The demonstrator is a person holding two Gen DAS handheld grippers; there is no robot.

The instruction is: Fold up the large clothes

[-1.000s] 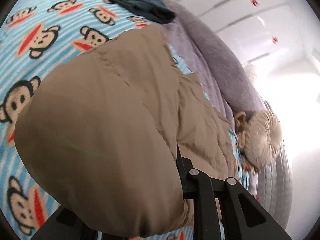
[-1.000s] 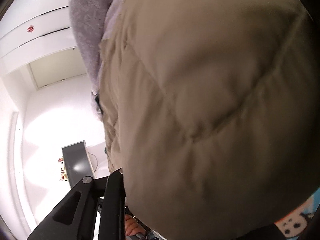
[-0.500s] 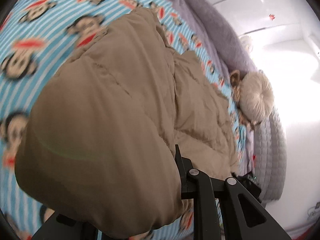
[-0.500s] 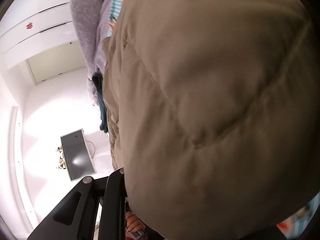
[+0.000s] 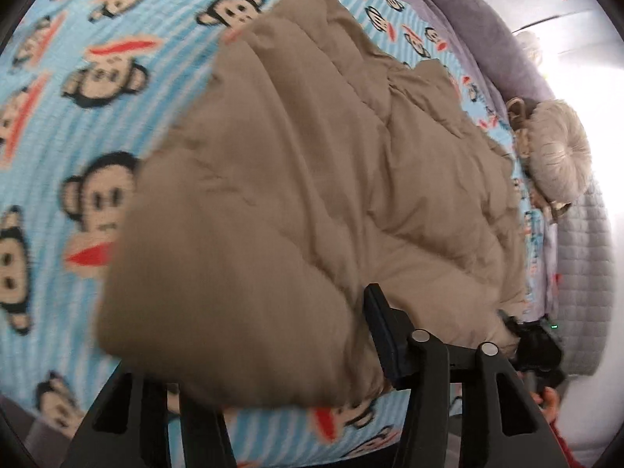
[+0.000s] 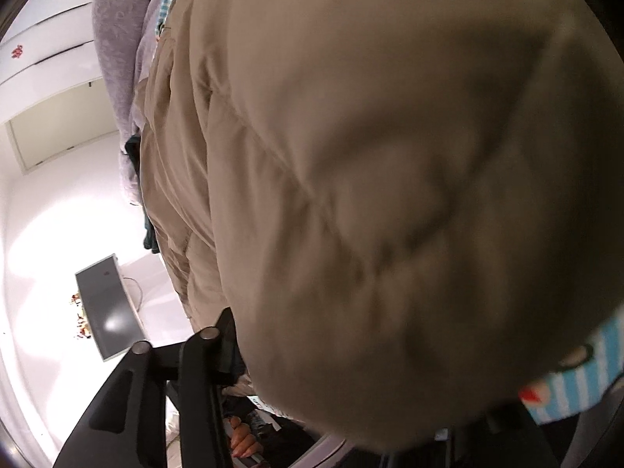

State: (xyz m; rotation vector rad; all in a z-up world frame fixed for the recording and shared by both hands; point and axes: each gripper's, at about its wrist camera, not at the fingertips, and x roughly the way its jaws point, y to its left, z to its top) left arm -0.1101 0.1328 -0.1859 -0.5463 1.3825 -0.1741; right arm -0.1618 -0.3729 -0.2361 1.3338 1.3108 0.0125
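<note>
A tan puffy quilted jacket point(image 5: 312, 179) lies across the monkey-print bed sheet point(image 5: 97, 78). Its near fold bulges between the fingers of my left gripper point(image 5: 265, 351), whose jaws are opening. The right finger point(image 5: 386, 335) stands clear beside the fold and the left one is mostly hidden under it. In the right wrist view the jacket point(image 6: 390, 156) fills most of the picture. My right gripper point(image 6: 351, 370) is also opening around a fold of it. Only its left finger point(image 6: 218, 351) shows.
A purple blanket point(image 5: 468, 27) and a round beige cushion point(image 5: 561, 156) lie along the bed's far side, above the grey quilted bed edge point(image 5: 585, 273). A hand point(image 6: 241, 436) shows below the jacket. A dark screen point(image 6: 105, 308) stands by the white wall.
Both cameras have swept sideways over the bed with the jacket fold. The fingers that were pinching the fold now stand wider apart, and the fold sags blurred between them.
</note>
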